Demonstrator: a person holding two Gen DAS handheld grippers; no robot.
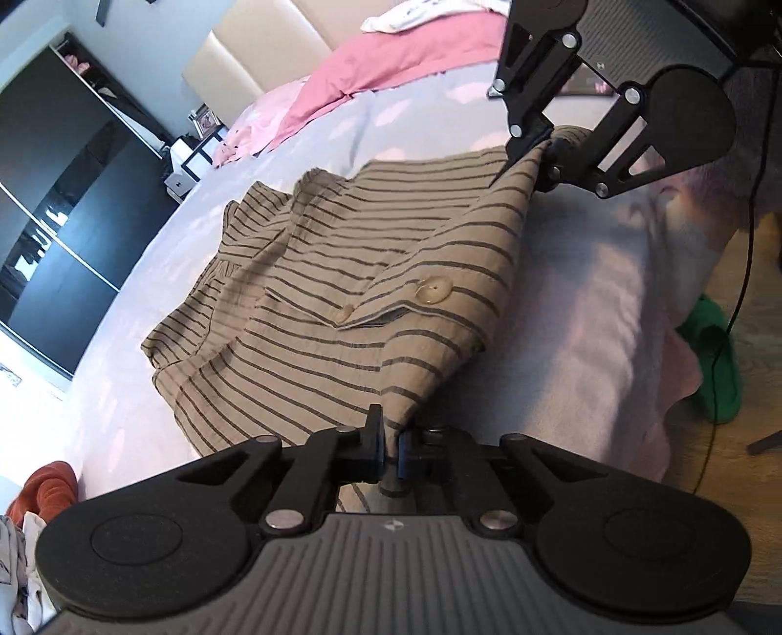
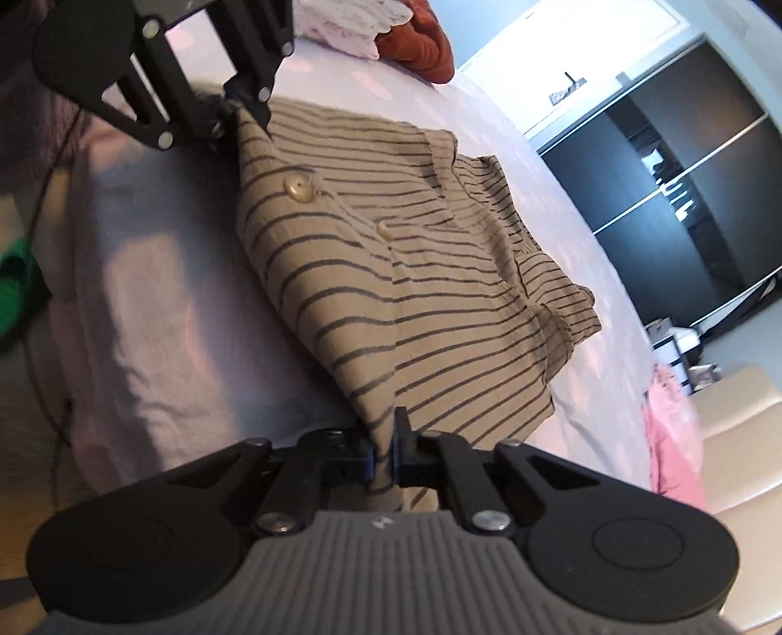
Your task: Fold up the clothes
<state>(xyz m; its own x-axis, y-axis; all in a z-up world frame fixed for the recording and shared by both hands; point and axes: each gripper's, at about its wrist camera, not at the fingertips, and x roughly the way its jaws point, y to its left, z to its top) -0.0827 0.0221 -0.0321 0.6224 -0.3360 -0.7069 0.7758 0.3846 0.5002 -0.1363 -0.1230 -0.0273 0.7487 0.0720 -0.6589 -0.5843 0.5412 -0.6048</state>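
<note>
A tan shirt with dark stripes lies partly folded on the pale bed cover, two cream buttons showing. My left gripper is shut on one corner of the shirt's near edge, cloth pinched between its pads. The right gripper is shut on the other corner of that edge. Each gripper also shows in the other's view: the right gripper at the top right, the left gripper at the top left, both with striped cloth in the jaws.
A pink duvet and pillows lie toward the headboard. A rust-coloured garment and pale clothes sit on the bed's far side. A dark sliding wardrobe stands beyond. On the floor lie a green item and a black cable.
</note>
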